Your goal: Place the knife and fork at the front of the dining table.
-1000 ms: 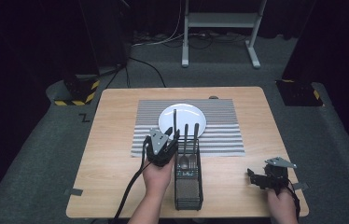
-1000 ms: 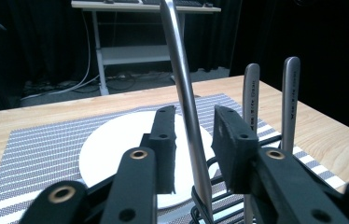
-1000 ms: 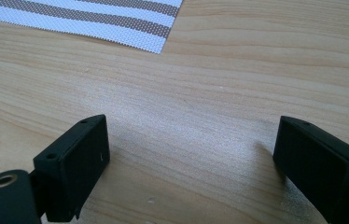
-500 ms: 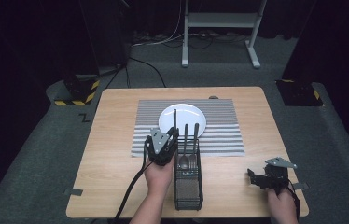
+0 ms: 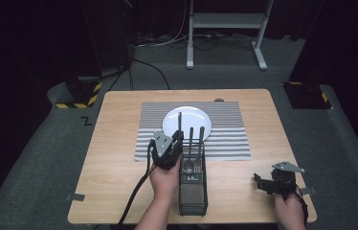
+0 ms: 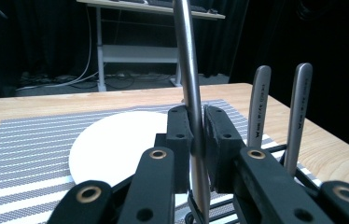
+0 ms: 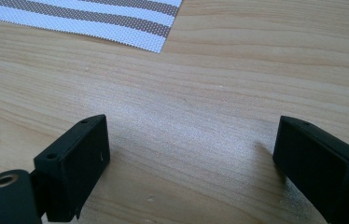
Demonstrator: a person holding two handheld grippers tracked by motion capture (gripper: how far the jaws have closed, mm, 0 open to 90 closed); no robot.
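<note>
Left tongs point(image 6: 198, 135) clamp the utensil handle point(image 6: 187, 60) (upright) between their pads.

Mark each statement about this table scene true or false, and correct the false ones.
1. The left tool is shut on a long metal utensil handle that stands upright. True.
2. The round white plate lies on the bare wooden table. False: it lies on the grey-and-white striped placemat.
3. The right tool holds a spoon. False: its jaws stand wide apart over bare wood, with nothing between them.
4. Two more metal handles stand in the black wire cutlery basket. True.
5. The basket sits at the far edge of the table, beyond the plate. False: it sits near the person's edge, on the near side of the plate.
</note>
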